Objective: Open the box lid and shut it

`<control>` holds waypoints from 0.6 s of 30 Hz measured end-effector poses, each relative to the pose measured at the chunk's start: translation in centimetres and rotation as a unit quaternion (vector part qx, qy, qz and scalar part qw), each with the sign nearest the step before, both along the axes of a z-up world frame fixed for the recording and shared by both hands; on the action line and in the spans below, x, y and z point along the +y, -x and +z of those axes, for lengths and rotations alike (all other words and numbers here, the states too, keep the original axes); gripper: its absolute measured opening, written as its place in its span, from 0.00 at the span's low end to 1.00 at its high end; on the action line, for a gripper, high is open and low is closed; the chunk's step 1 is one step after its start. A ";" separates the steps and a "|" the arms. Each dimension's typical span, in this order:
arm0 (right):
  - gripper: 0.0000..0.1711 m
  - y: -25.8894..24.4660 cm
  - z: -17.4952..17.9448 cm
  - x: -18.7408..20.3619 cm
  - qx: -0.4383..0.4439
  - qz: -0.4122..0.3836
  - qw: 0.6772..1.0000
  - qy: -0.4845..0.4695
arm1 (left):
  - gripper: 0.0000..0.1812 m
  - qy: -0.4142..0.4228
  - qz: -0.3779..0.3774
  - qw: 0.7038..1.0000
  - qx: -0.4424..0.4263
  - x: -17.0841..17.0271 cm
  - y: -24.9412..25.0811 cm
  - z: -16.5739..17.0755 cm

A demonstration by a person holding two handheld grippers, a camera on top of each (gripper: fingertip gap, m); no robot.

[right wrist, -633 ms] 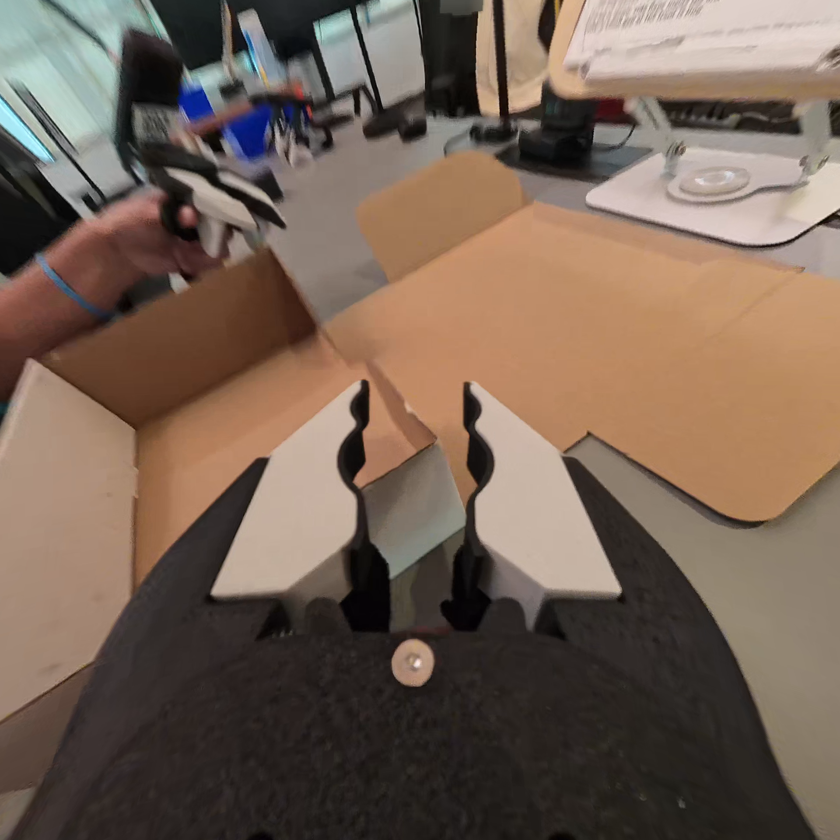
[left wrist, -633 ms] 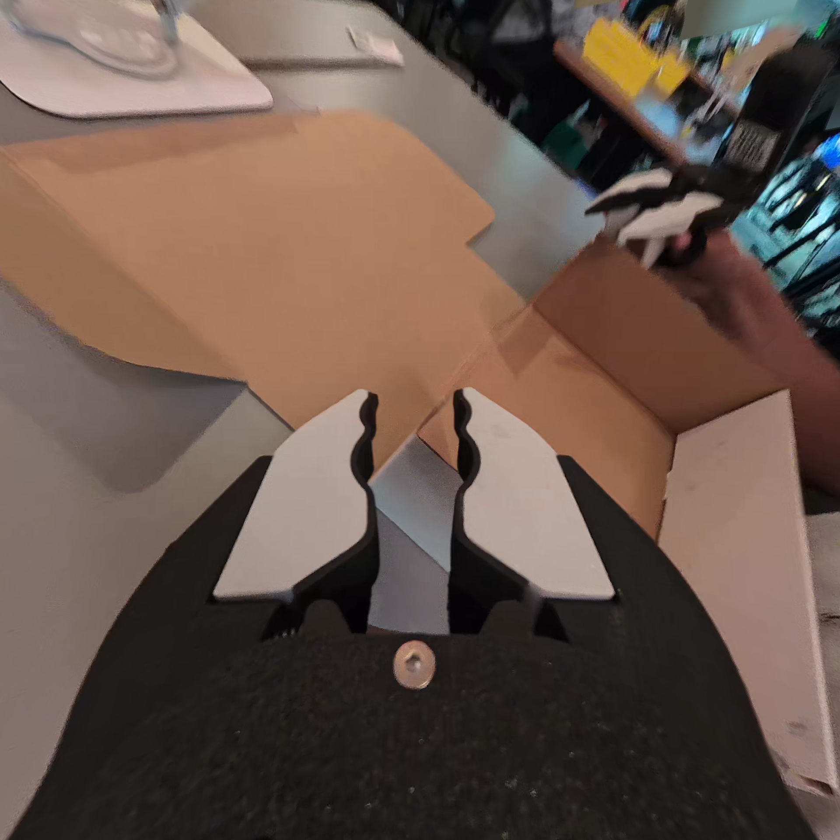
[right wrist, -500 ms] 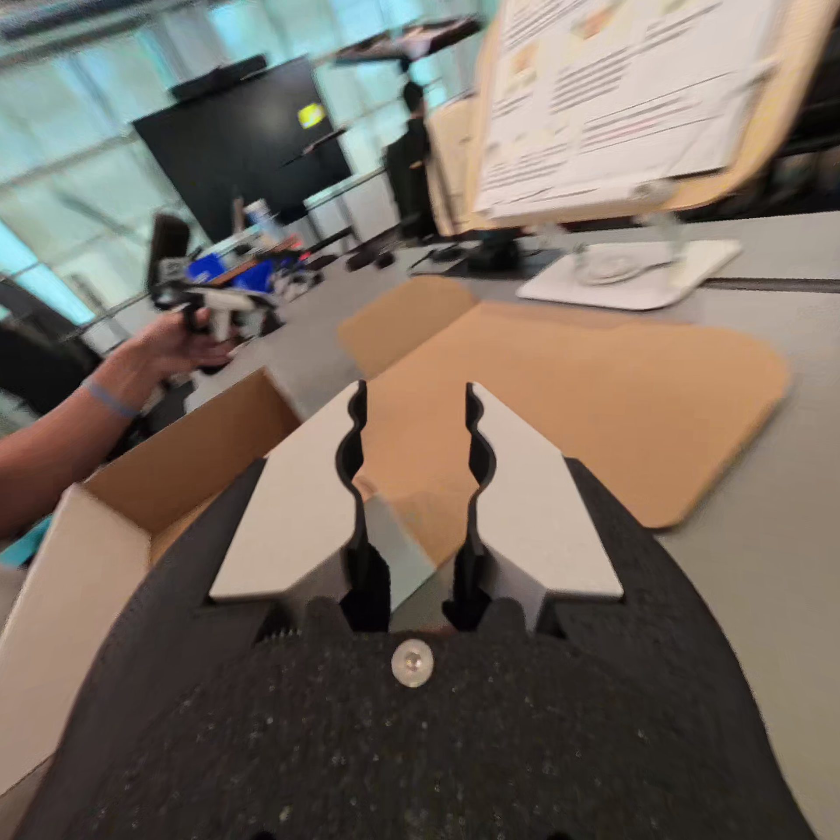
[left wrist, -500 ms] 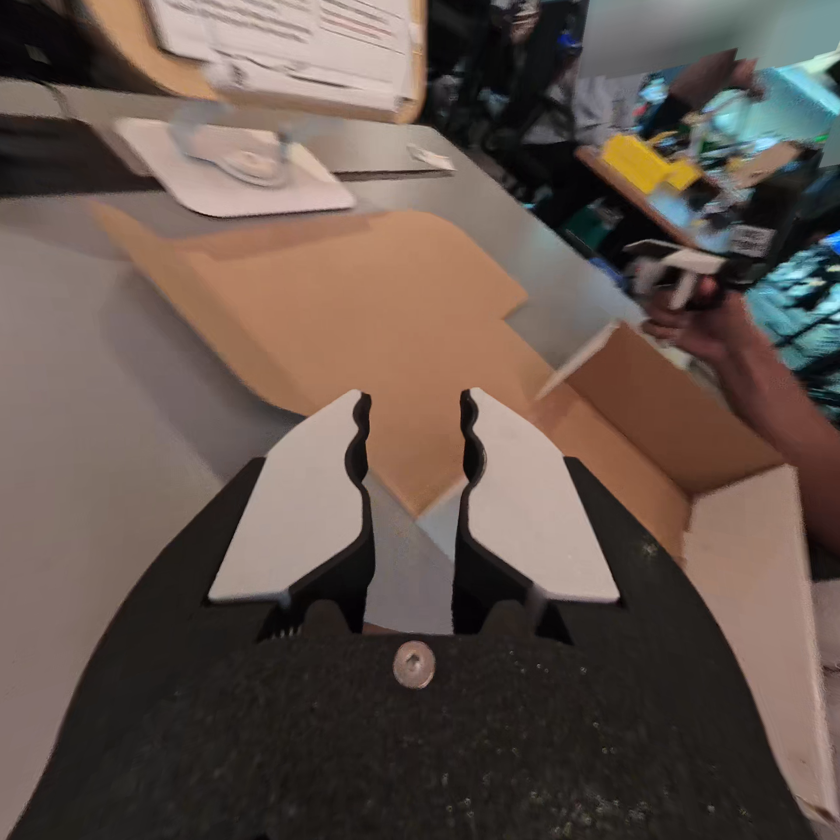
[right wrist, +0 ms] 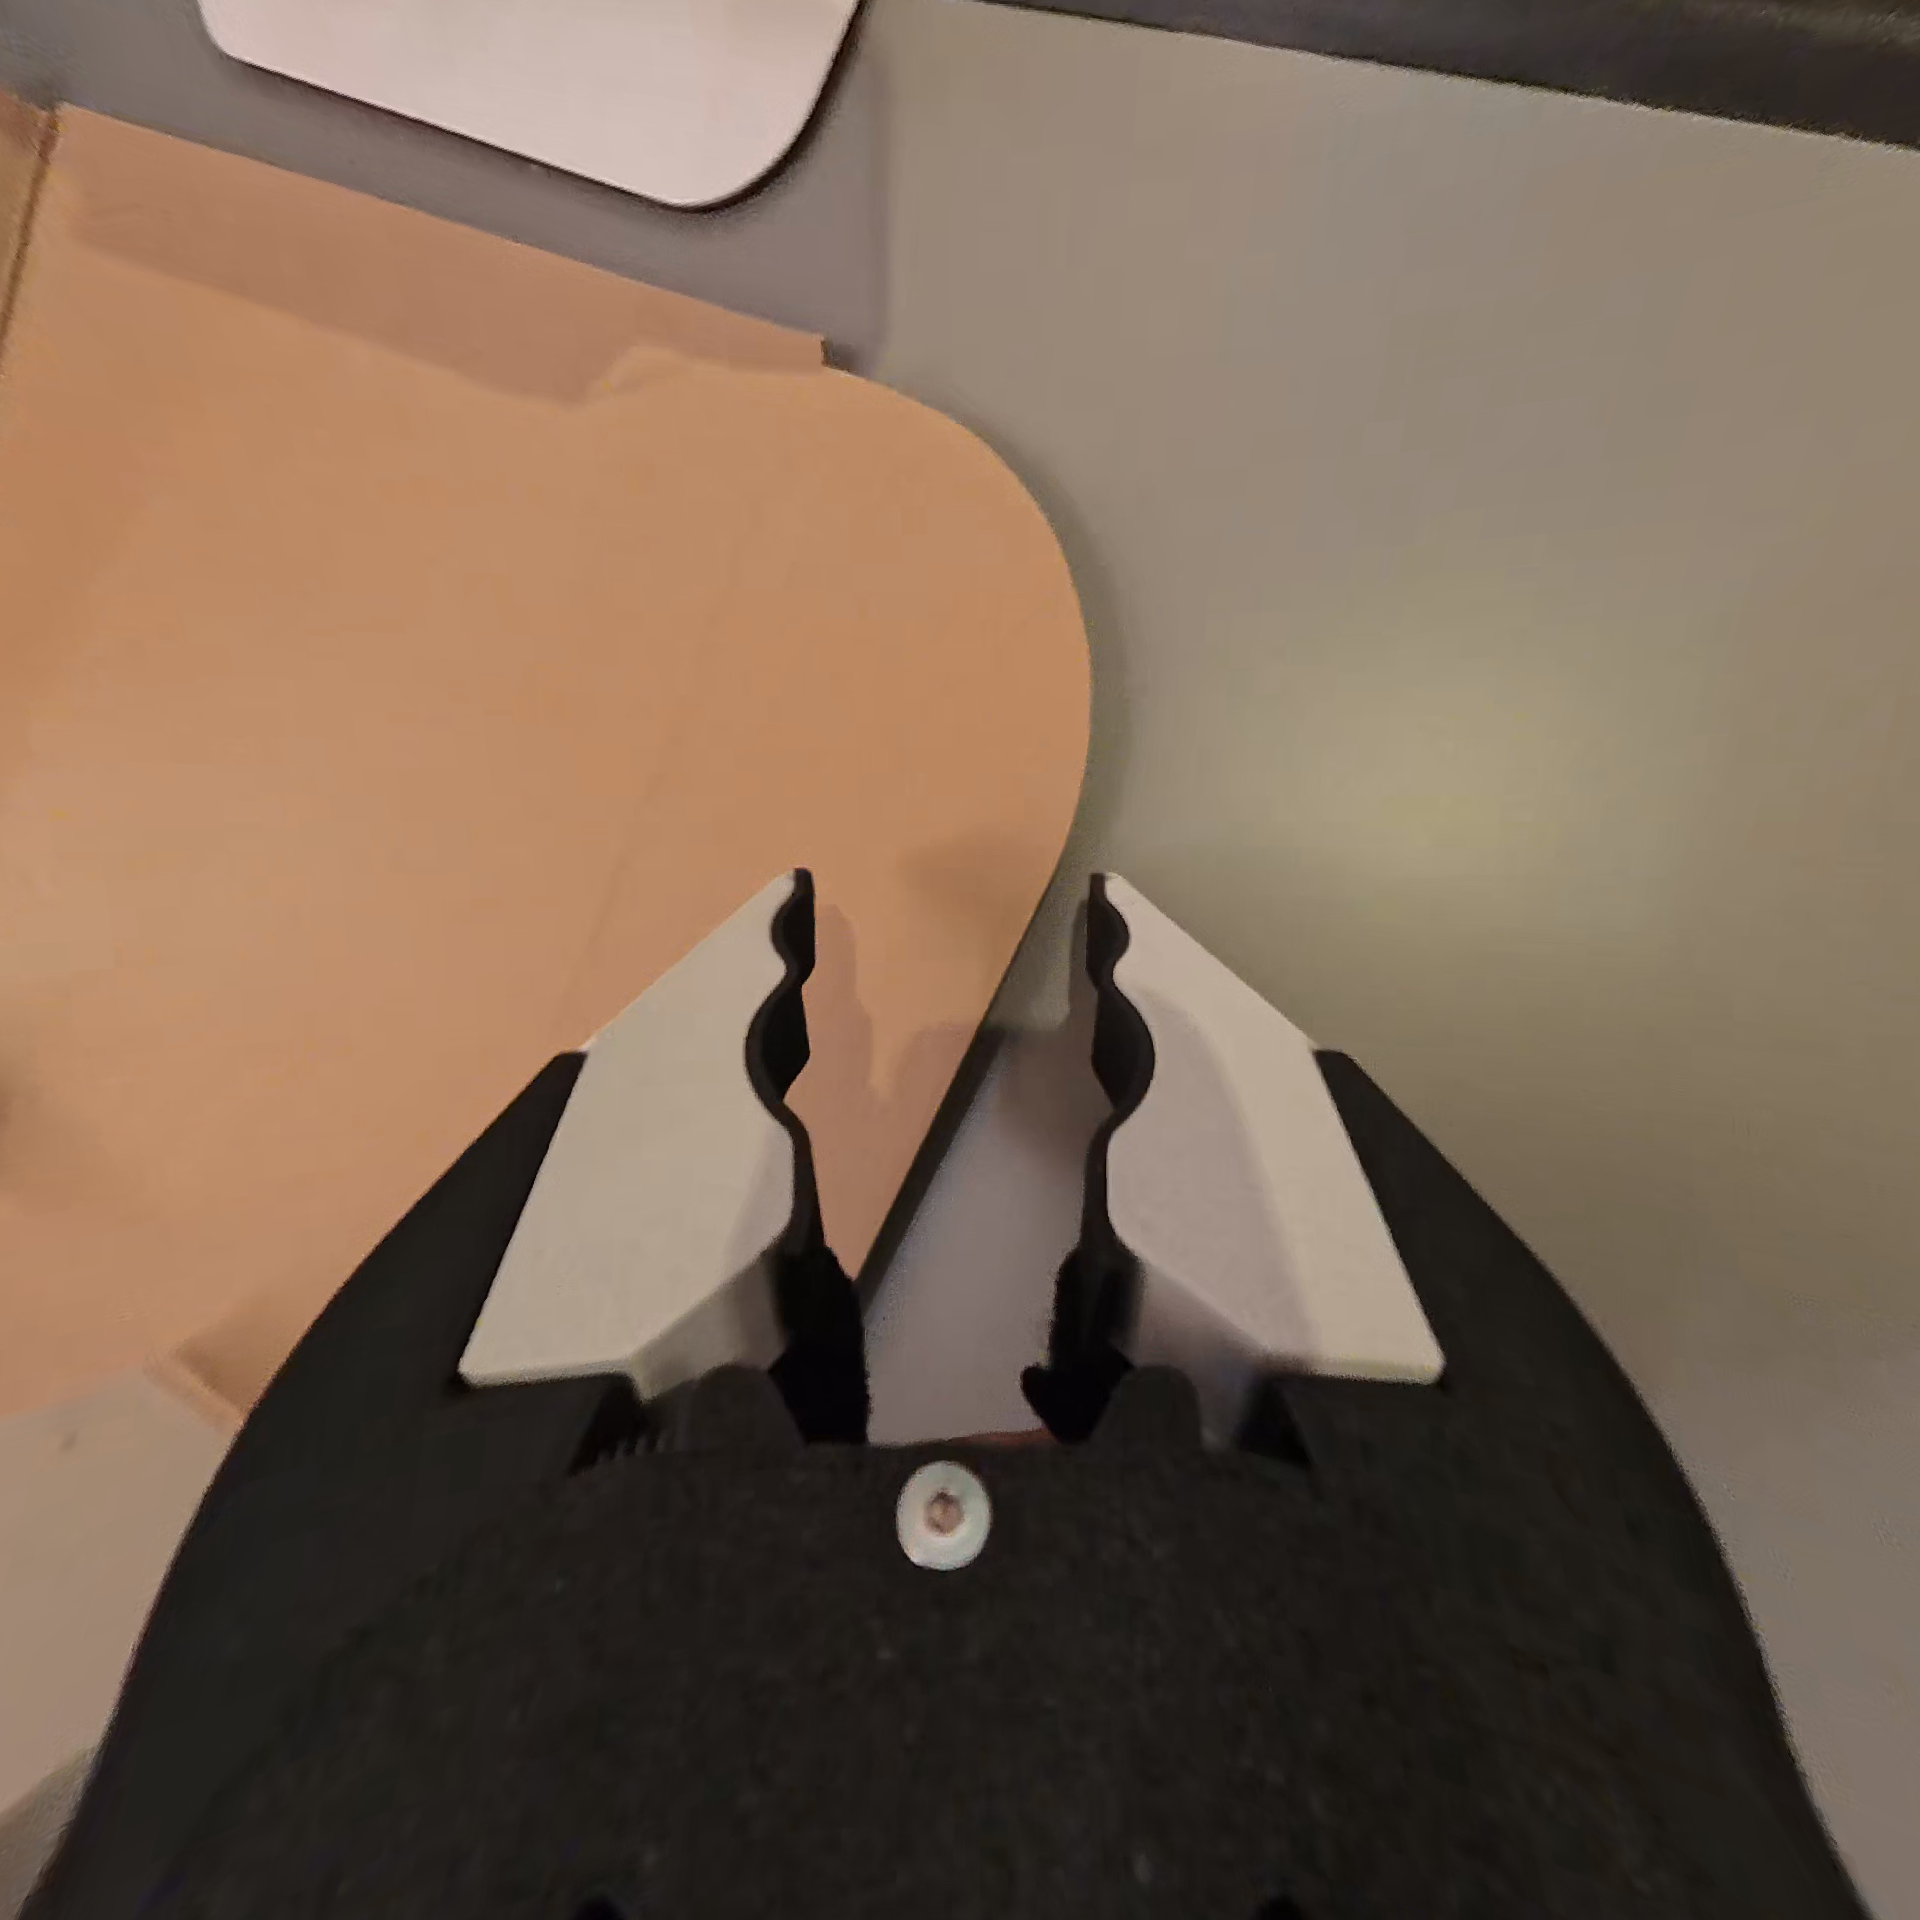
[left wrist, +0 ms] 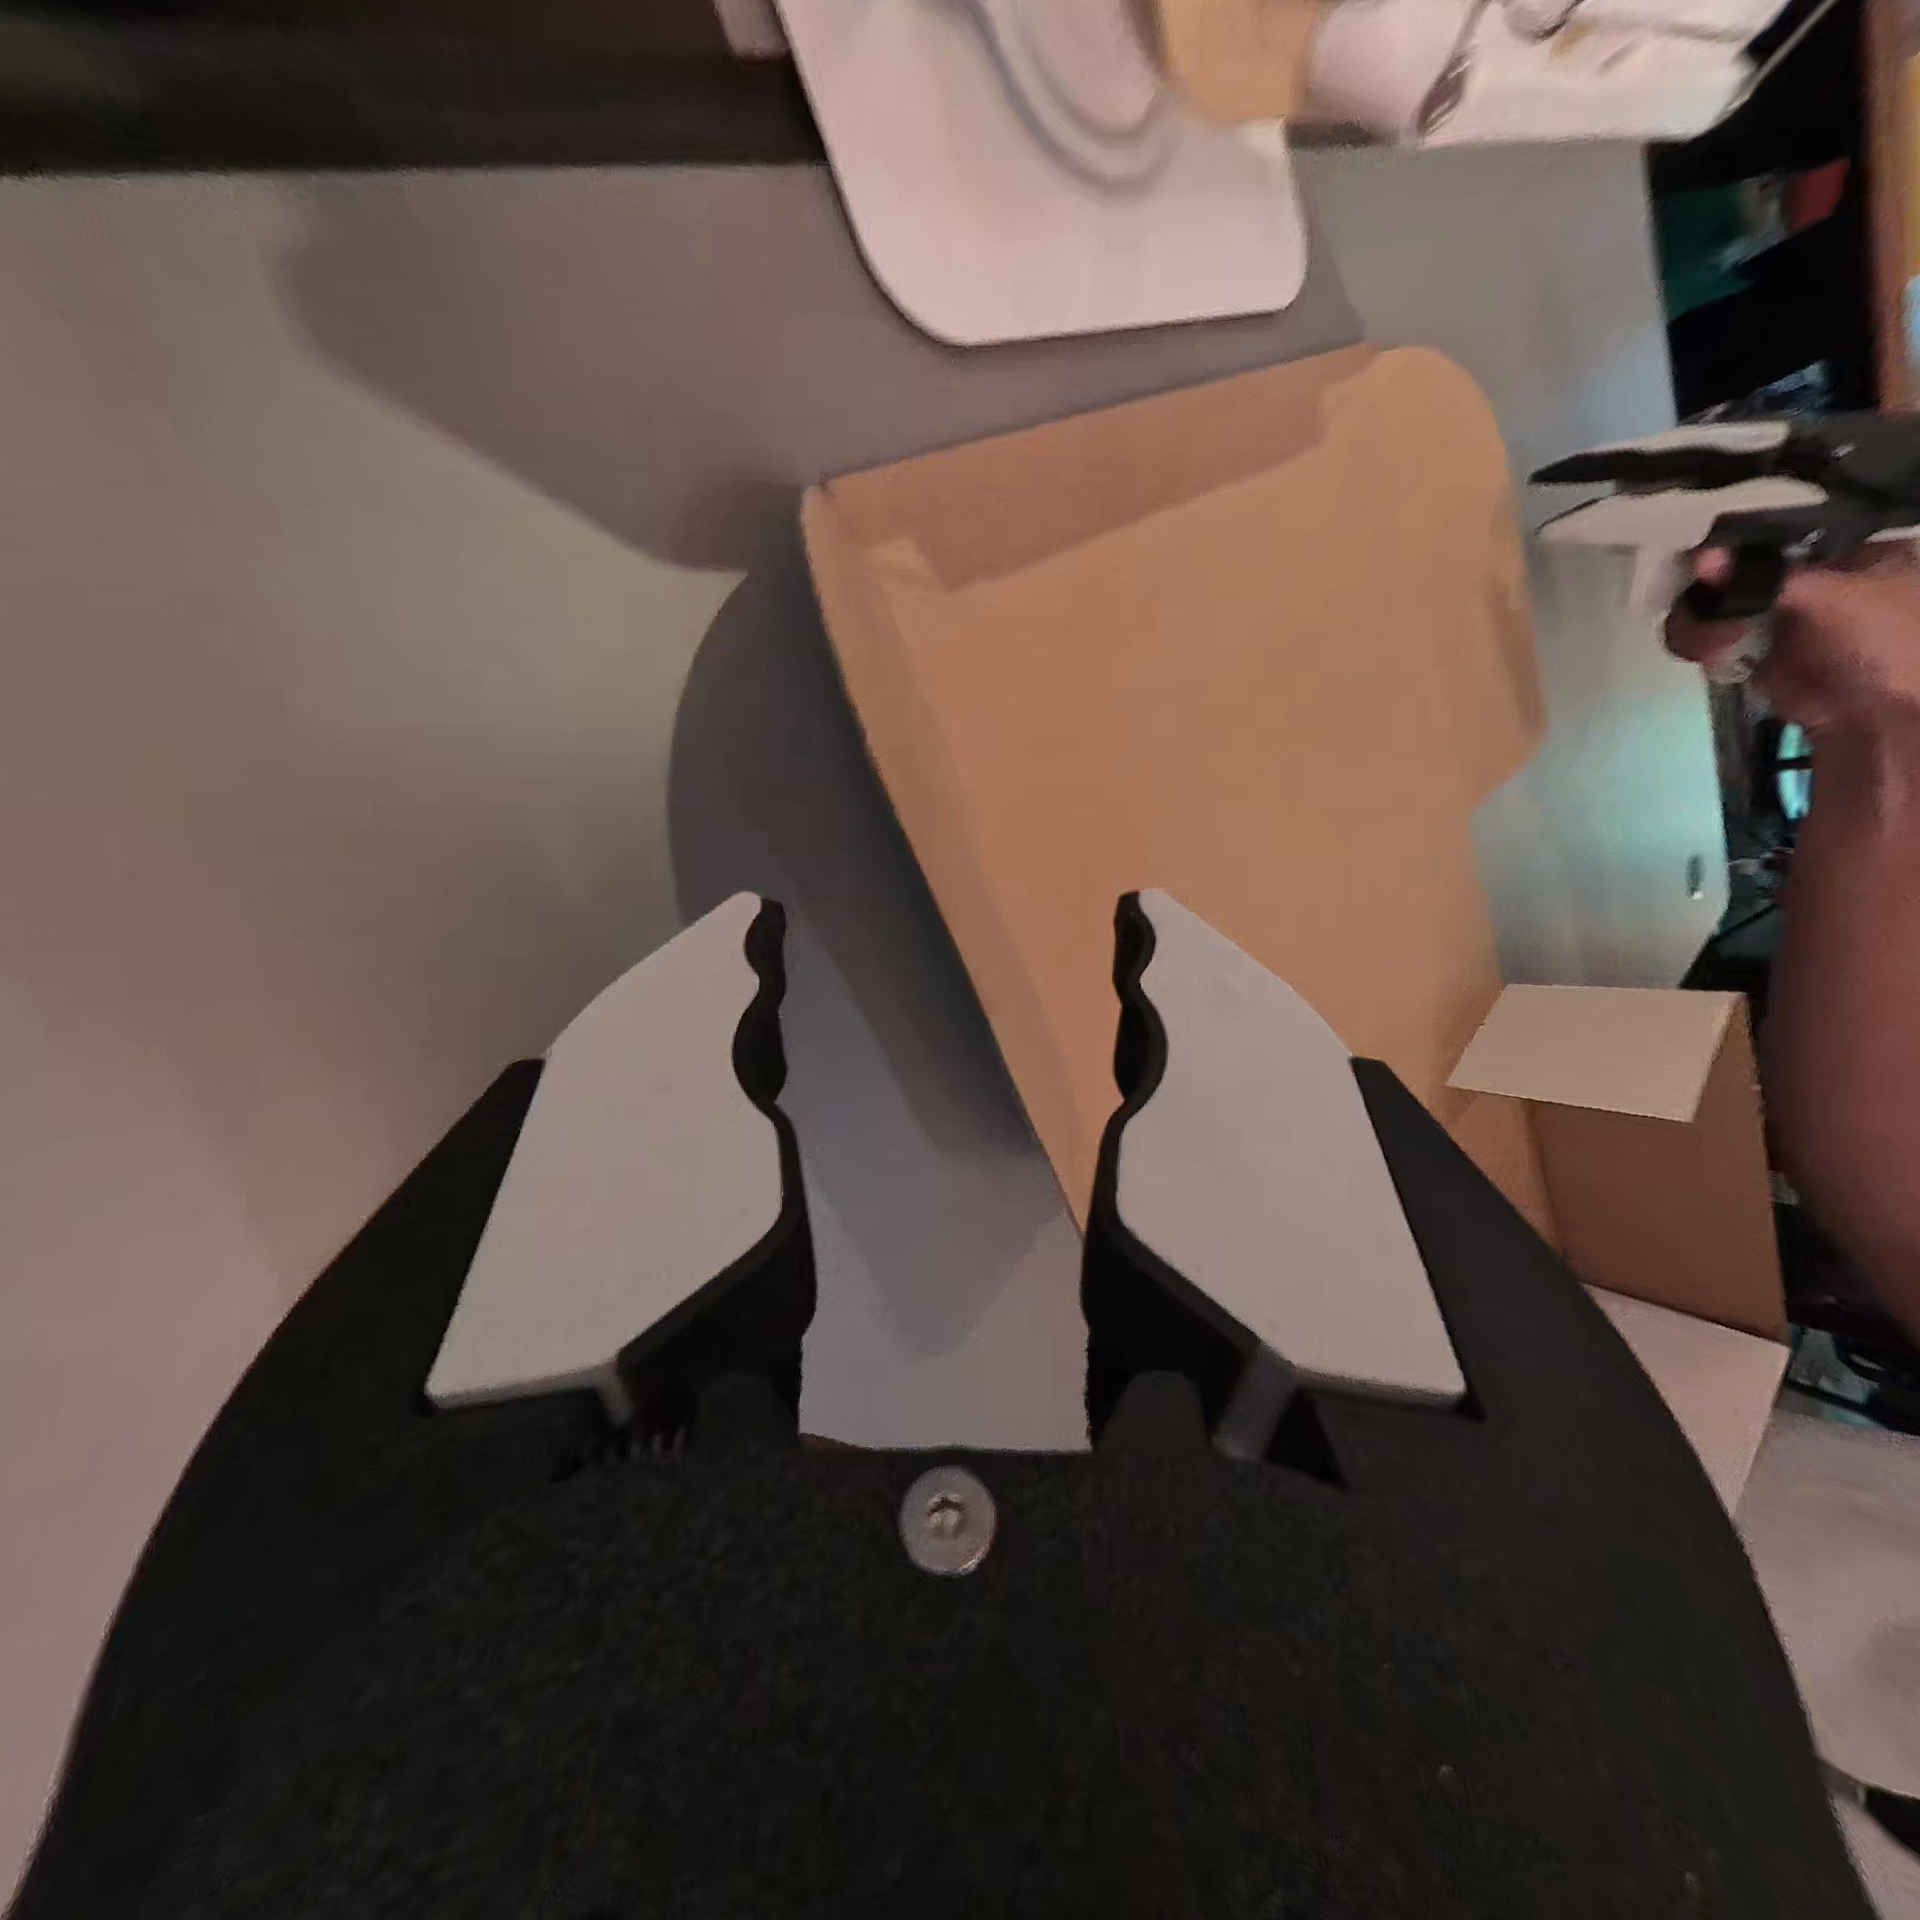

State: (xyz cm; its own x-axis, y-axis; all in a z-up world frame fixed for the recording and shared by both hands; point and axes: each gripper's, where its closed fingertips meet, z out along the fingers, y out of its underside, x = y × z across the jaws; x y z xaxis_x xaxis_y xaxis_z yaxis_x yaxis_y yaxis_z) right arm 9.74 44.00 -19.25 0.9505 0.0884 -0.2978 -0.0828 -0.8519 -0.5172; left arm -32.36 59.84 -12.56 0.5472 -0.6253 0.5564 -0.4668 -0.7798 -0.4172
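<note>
The brown cardboard box lid (left wrist: 1195, 727) is folded open, away from the box (left wrist: 1662, 1195), whose white flap (left wrist: 1590, 1049) stands at the lower right. My left gripper (left wrist: 948, 914) is open and empty, hovering over the grey table beside the lid's left edge. My right gripper (right wrist: 948, 894) is open and empty, and the lid's (right wrist: 468, 727) rounded right edge runs between its fingers. I cannot tell whether it touches the lid. The right gripper also shows in the left wrist view (left wrist: 1558, 504), held in a hand (left wrist: 1870, 727).
The white base of a document stand (left wrist: 1070, 208) sits on the grey table (right wrist: 1455, 623) just beyond the lid; it also shows in the right wrist view (right wrist: 540, 83). A dark strip runs along the table's far side. Tip to tip, the grippers are about 45 centimeters apart.
Both grippers have moved forward from the box toward the lid's far part and tilted down at the table. Both sets of jaws stand wider apart than before.
</note>
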 end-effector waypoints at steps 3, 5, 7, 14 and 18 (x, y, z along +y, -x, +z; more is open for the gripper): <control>0.30 -0.5 -0.4 1.1 0.017 0.002 1.000 0.004 | 0.34 0.020 0.000 1.000 0.013 -0.1 0.0 -1.9; 0.30 -0.6 -1.1 1.3 0.032 0.003 0.999 0.021 | 0.32 0.038 -0.001 0.999 0.004 -0.5 -0.2 -2.8; 0.27 0.3 -1.3 1.4 0.058 0.016 0.998 0.025 | 0.29 0.054 -0.010 0.998 -0.007 -1.1 -0.6 -3.4; 0.06 2.0 0.4 1.2 0.101 0.011 0.994 0.041 | 0.06 0.018 -0.023 1.000 -0.011 -2.8 -2.1 -3.5; 0.02 6.2 6.4 1.4 0.185 0.029 0.982 -0.013 | 0.02 -0.043 -0.001 0.999 -0.022 -3.2 -2.8 -1.5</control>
